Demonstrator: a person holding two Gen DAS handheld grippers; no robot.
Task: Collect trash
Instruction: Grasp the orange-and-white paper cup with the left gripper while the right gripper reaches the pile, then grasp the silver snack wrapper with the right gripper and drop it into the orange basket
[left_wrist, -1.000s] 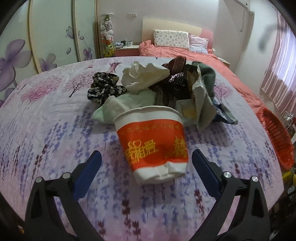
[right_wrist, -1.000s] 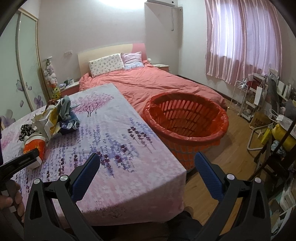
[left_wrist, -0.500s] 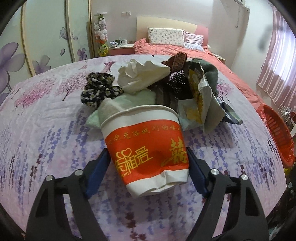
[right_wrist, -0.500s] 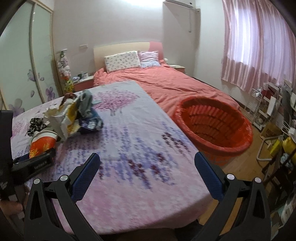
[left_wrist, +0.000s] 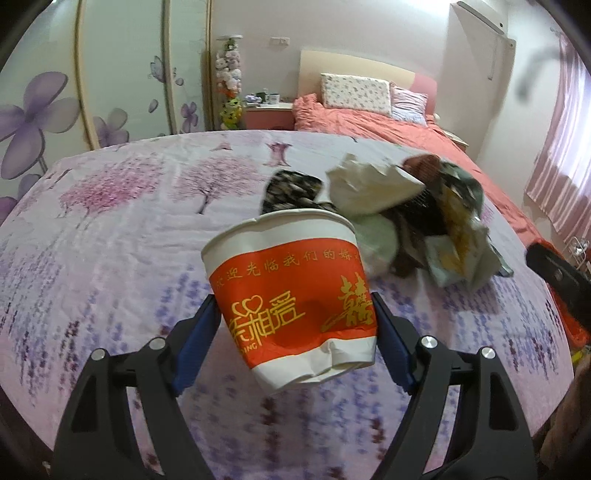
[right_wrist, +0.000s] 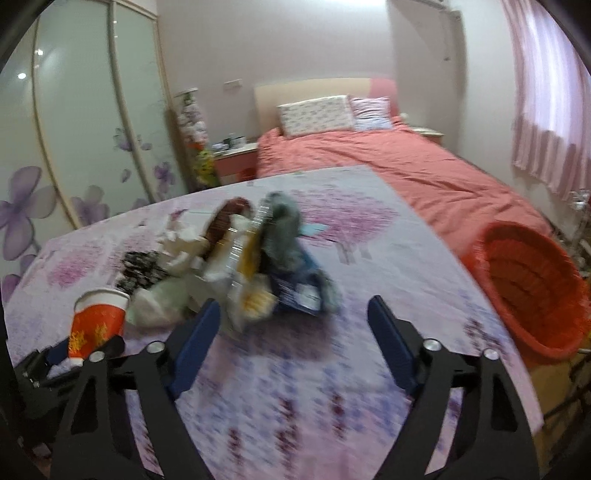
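My left gripper is shut on a red and white paper cup and holds it tilted, lifted a little above the floral cloth. The cup also shows at the left of the right wrist view. Behind it lies a pile of trash: crumpled paper, wrappers, dark cloth scraps. My right gripper is open and empty, pointing at the same pile from just in front of it. An orange basket stands on the floor to the right.
The floral-clothed table ends at a right edge near the basket. A pink bed lies behind, a wardrobe with flower doors at left, curtains at right. My right gripper's body shows at the right edge.
My left gripper closed on the cup and lifted it off the cloth. My right gripper swung left from the basket toward the trash pile and narrowed somewhat.
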